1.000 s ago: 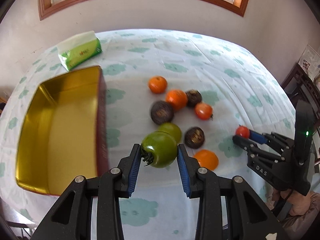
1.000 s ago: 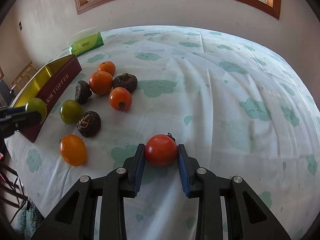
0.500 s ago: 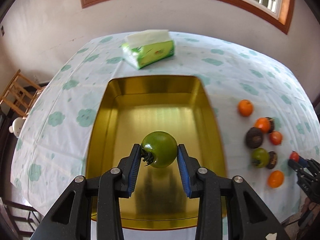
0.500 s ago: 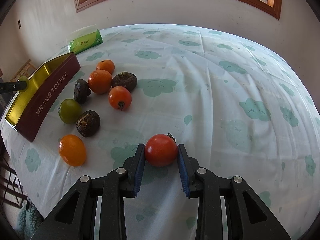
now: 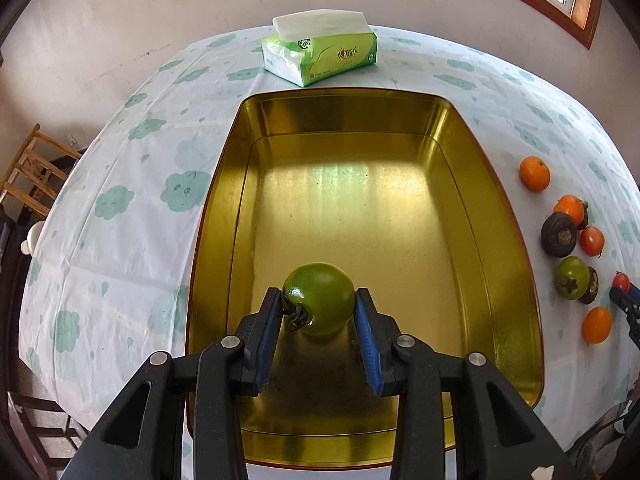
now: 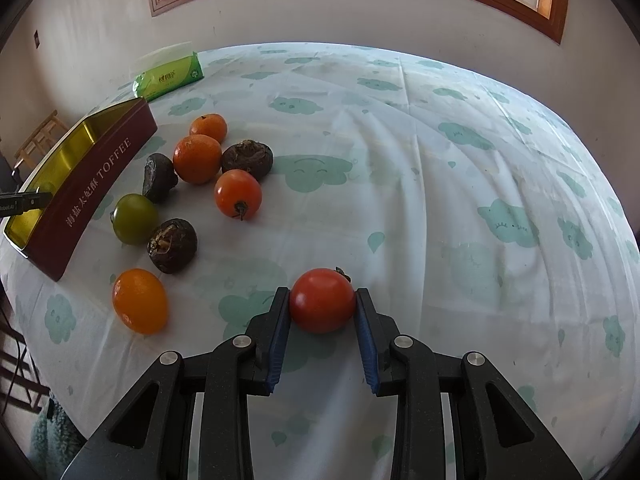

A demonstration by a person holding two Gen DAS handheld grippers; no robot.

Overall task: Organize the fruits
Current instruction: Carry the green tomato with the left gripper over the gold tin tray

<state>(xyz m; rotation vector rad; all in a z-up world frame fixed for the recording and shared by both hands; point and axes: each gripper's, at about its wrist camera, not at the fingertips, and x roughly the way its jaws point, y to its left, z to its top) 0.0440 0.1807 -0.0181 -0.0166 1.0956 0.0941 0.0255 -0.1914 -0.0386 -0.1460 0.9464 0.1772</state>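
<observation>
Pinching a green tomato (image 5: 319, 298) between their blue pads, the left tongs (image 5: 318, 332) now hang lower over the near half of the gold tin (image 5: 496, 184), whose floor fills more of the left wrist view than half a second ago; whether the tomato touches the floor cannot be told. Beyond the tin, the green tissue pack (image 5: 320, 54) sits on the cloud-print surface (image 5: 120, 184). The right tongs (image 6: 322, 332) have not shifted: they stay clamped on a red tomato (image 6: 322, 300) just over the surface. Farther off to their left, the loose fruit lies unchanged: an orange-yellow tomato (image 6: 140, 300), a second green tomato (image 6: 134, 219), three dark brown fruits, a small red tomato (image 6: 238, 194) and two tangerines beside the tin's maroon wall.
</observation>
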